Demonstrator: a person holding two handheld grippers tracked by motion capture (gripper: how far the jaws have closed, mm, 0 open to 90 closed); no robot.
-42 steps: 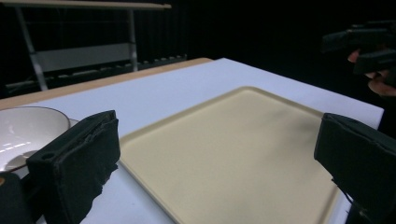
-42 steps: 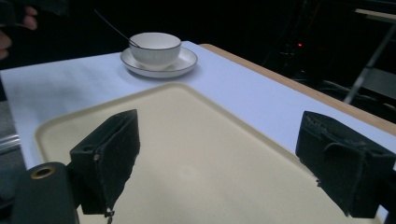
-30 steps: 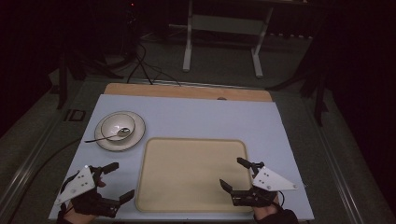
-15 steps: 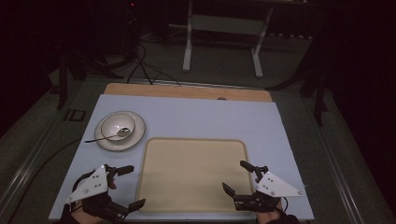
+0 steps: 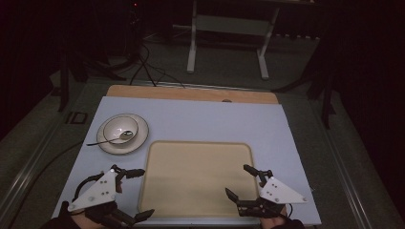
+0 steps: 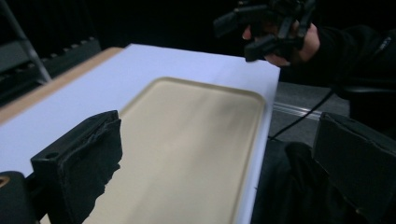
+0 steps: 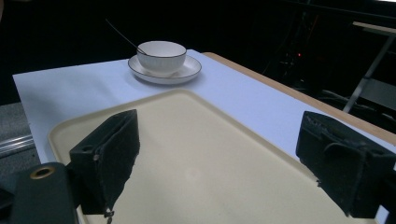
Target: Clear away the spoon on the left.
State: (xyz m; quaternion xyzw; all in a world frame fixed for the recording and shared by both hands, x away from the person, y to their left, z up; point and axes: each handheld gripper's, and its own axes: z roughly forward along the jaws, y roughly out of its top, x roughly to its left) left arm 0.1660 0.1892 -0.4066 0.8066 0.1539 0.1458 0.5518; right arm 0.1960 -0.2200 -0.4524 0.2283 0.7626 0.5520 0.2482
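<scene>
Left gripper (image 5: 136,194): at 7 o'clock on the worktop, jaws wide, holding nothing; it has swung toward the tray since a second ago.
Right gripper (image 5: 242,180): at 5 o'clock, jaws wide over the tray's edge, barely shifted.
Flat beige plastic tray (image 5: 196,176): centre-front, unmoved.
White bowl (image 5: 121,130): 10 o'clock.
Writing: none readable.

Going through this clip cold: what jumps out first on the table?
A large cream tray lies bare at the middle of the near edge of the pale blue table. The left gripper and right gripper flank it, both with jaws wide apart and holding nothing. At the far left stands a white bowl on a saucer, with a spoon resting in it.
</scene>
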